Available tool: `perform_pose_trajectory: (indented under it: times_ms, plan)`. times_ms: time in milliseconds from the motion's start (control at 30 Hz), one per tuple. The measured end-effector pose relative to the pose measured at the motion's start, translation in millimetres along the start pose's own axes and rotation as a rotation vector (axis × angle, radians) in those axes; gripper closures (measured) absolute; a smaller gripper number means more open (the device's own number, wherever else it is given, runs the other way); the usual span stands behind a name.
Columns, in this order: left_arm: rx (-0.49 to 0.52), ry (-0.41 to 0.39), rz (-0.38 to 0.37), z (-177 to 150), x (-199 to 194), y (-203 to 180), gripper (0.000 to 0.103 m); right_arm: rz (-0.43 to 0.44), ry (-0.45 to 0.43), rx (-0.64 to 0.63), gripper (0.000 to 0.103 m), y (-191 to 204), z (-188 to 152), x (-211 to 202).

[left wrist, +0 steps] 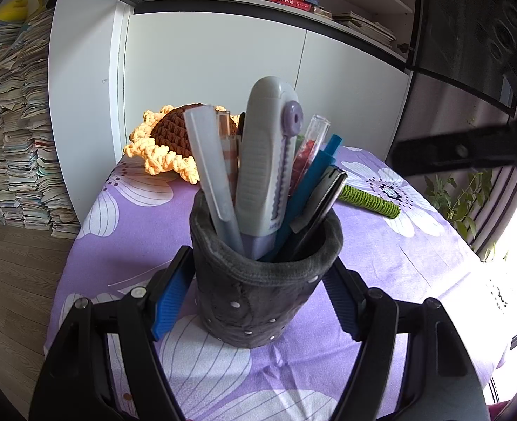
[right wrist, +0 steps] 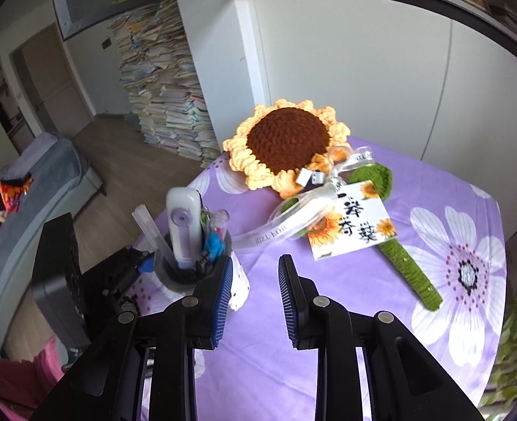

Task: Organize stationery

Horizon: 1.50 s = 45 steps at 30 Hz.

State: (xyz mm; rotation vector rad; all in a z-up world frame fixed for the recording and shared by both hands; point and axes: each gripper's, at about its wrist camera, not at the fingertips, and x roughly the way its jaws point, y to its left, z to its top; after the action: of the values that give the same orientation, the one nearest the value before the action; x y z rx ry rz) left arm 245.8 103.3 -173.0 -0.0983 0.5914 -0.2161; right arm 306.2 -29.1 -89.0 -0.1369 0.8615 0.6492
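The left hand-held gripper [left wrist: 258, 301] has its blue pads pressed against both flanks of a grey felt pen holder [left wrist: 263, 280], so it is closed on the holder and steadies it upright on the counter [left wrist: 416, 263], which wears a purple flowered cloth. The holder sits right between that gripper's fingers, its open mouth just ahead and above them. It is packed: a pale utility knife [left wrist: 267, 161] stands tallest in the middle, a translucent pen [left wrist: 211, 172] leans to its left, and a blue pen [left wrist: 311, 189] and a black pen [left wrist: 323, 203] lean to its right, all with their long axes roughly upright.

The right hand-held gripper [right wrist: 254, 293] holds nothing; its jaws stand at a narrow gap with only cloth showing between them. From this gripper the holder lies ahead and to the left, nearly touching its left finger in the view (whether it truly touches I cannot tell). The left hand already has the holder, so the right is the free one. Ahead and to the right of it lies a crocheted sunflower [right wrist: 288, 142], its green stem [right wrist: 410, 273] running back toward the gripper's right side, with a printed card [right wrist: 354, 224] tied on by ribbon.

No loose stationery shows on the cloth, so the sorting looks close to done. The holder's base is cut off behind the right gripper's finger, and the near counter edge is hidden beneath both grippers.
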Motion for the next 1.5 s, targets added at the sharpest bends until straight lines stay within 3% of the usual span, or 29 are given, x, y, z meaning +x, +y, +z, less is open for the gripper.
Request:
perform_pose_trajectory:
  times_ms: [200, 433, 600, 733, 933, 1100, 1333, 1433, 1500]
  plan:
    - [-0.001, 0.005, 0.0, 0, 1, 0, 0.03, -0.012, -0.015, 0.129, 0.076, -33, -44, -12]
    - [-0.005, 0.018, 0.006, 0, 2, 1, 0.025, -0.07, 0.041, 0.338, 0.076, -84, -107, -22]
    - [0.003, 0.007, 0.04, 0, 1, -3, 0.024, -0.08, 0.022, 0.424, 0.076, -104, -131, -37]
    - [0.026, -0.005, 0.095, 0, -1, -10, 0.024, -0.091, 0.007, 0.411, 0.076, -105, -138, -45]
    - [-0.043, 0.014, 0.104, 11, 5, -5, 0.023, -0.07, 0.002, 0.406, 0.075, -106, -146, -45]
    - [0.001, 0.007, 0.181, 16, 8, -17, 0.022, -0.06, 0.002, 0.433, 0.075, -114, -156, -46]
    - [0.034, -0.015, 0.216, 21, 2, -25, 0.022, -0.075, -0.018, 0.439, 0.075, -119, -156, -46]
    - [0.054, -0.01, 0.233, 24, 1, -29, 0.032, -0.107, -0.048, 0.381, 0.075, -108, -147, -47]
    - [0.059, -0.004, 0.239, 24, 2, -30, 0.033, -0.146, -0.095, 0.331, 0.075, -98, -139, -52]
